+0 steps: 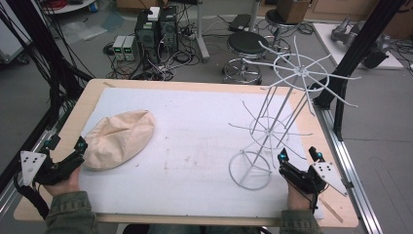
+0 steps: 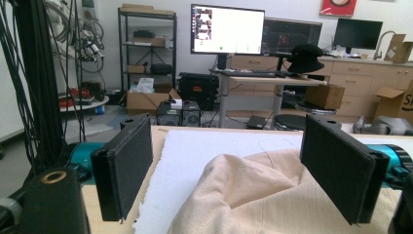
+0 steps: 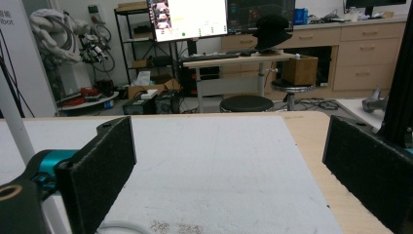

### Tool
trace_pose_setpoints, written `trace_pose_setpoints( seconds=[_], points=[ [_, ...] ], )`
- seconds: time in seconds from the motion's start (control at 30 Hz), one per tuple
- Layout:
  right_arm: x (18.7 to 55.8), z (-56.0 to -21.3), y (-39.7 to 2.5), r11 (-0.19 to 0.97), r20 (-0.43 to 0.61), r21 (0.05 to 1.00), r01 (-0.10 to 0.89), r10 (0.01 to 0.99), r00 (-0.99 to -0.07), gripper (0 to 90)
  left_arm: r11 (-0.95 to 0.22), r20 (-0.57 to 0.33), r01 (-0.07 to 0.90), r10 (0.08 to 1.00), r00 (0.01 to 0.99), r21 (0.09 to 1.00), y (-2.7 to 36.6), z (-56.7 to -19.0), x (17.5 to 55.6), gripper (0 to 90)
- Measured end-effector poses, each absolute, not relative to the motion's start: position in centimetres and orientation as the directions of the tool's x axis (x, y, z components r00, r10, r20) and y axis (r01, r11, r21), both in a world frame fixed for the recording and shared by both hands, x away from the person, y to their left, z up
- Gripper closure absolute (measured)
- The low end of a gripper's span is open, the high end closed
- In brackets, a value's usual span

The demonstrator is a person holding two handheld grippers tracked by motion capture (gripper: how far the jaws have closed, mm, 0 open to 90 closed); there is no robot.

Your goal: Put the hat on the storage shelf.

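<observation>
Here, a soft cream cloth hat [image 1: 119, 139] lies on the white table mat [image 1: 195, 161], well left of the tall white wire rack [image 1: 272, 129]. The left gripper [image 1: 65, 146], jaws spread, sits just beside the hat. The right gripper [image 1: 298, 157], jaws spread too, sits just right of the rack's ring foot, holding nothing.

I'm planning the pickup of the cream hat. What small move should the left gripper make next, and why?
Probably ease the left gripper forward and shut it on the cream hat. Its jaws stand open with the hat's near edge lying between them, not yet pinched. The right gripper, also open, waits beside the white wire rack.
</observation>
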State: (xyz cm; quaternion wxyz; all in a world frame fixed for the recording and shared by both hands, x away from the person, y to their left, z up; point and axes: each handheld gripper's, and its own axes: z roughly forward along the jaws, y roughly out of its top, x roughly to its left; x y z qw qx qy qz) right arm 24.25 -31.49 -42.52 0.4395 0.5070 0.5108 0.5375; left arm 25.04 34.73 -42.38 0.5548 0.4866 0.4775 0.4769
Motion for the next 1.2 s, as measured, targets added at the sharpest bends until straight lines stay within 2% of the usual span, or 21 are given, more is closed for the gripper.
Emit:
trace_pose_setpoints(
  seconds=[0.4,0.53,0.67,1.07,1.2],
  points=[
    [24.3,-42.6,-31.5,-0.090,0.094,0.995,0.050,0.990,-0.101,4.4,0.081,-0.073,-0.078,0.992,0.098,0.994,34.7,-41.9,25.4,19.6],
    [24.3,-42.5,-31.5,-0.089,0.093,0.995,0.046,0.991,-0.099,4.4,0.046,-0.038,-0.082,0.994,0.105,0.996,34.4,-41.1,26.2,19.4],
    [24.3,-42.5,-31.5,-0.087,0.091,0.995,0.048,0.991,-0.099,4.4,0.065,-0.056,-0.084,0.993,0.103,0.994,34.6,-40.5,26.7,19.1],
    [24.3,-42.6,-31.4,-0.087,0.091,0.995,0.053,0.991,-0.096,4.4,0.061,-0.057,-0.029,0.992,0.116,0.998,34.6,-40.2,29.3,19.1],
    [24.4,-42.6,-31.3,-0.089,0.095,0.994,0.059,0.990,-0.104,4.4,0.033,-0.040,0.055,0.990,0.134,0.998,34.6,-39.8,30.6,20.0]
  ],
)
